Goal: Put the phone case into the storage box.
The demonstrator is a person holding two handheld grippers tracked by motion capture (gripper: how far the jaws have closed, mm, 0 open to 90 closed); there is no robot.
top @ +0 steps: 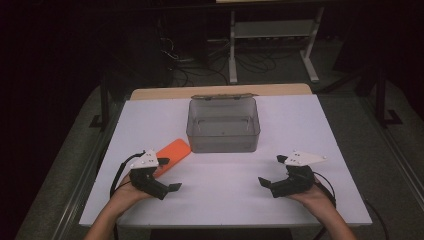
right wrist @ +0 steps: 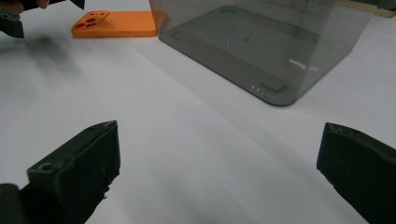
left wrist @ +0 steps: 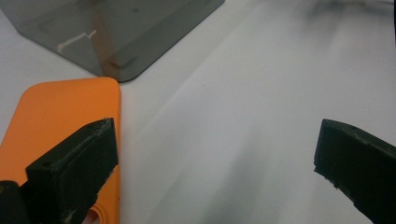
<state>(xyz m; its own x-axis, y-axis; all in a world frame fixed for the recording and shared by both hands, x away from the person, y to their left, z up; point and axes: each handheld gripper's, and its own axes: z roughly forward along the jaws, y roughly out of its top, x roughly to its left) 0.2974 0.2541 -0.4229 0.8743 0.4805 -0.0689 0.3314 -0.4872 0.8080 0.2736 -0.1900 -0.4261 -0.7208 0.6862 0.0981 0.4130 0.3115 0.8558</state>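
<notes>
An orange phone case lies flat on the white table, just left of a smoky translucent box. My left gripper is open beside the case's near end, nothing between its jaws. In the left gripper view the case lies under and behind the left jaw, and the box corner is beyond it. My right gripper hovers open at the table's right, over bare surface. The right gripper view has the box ahead and the case at far left, camera cutouts showing.
The box is open-topped and looks empty, its lid edge at the back. A wooden strip runs along the table's far edge. Cables trail from both grippers. A metal frame and wires stand on the dark floor behind.
</notes>
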